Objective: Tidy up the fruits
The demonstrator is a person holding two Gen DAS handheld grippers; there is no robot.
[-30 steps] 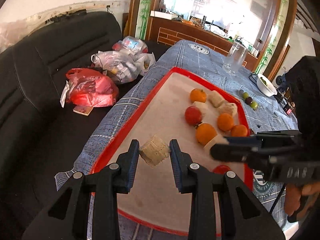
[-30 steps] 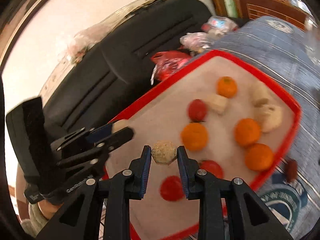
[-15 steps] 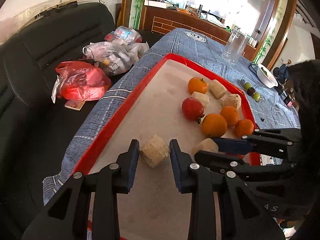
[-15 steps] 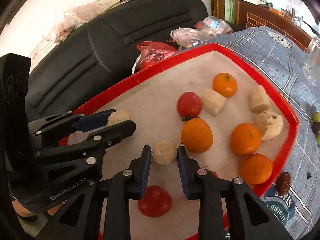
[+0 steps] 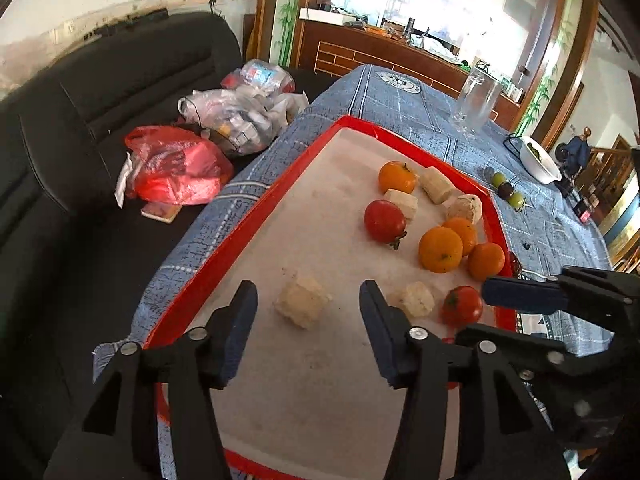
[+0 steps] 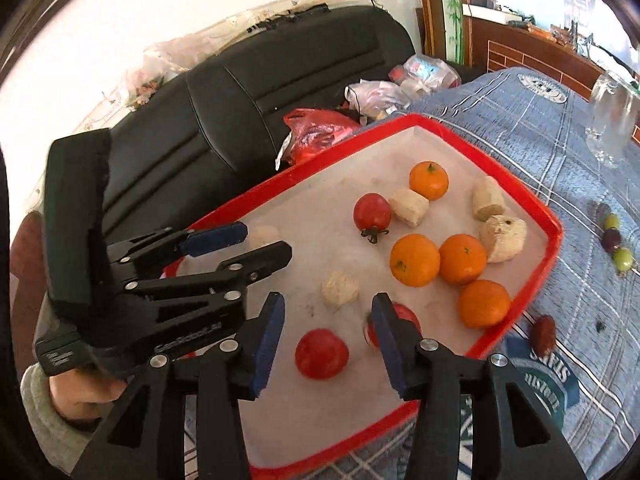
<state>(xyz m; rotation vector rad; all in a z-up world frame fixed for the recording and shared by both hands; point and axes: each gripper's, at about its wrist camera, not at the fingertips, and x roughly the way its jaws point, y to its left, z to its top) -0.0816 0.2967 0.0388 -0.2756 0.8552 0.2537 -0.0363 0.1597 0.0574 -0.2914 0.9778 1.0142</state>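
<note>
Both claws opening, pale chunks (image 5: 303, 306) free on red tray (image 5: 256, 216)

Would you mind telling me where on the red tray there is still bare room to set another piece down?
The tray is bare along its sofa-side rim, from the far corner down to the pale chunk lying between the opening left gripper jaws, and below that chunk. The other side is crowded: oranges, tomatoes, more pale chunks, and the right gripper.

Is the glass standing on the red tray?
No, the glass stands on the blue cloth beyond the tray.
</note>
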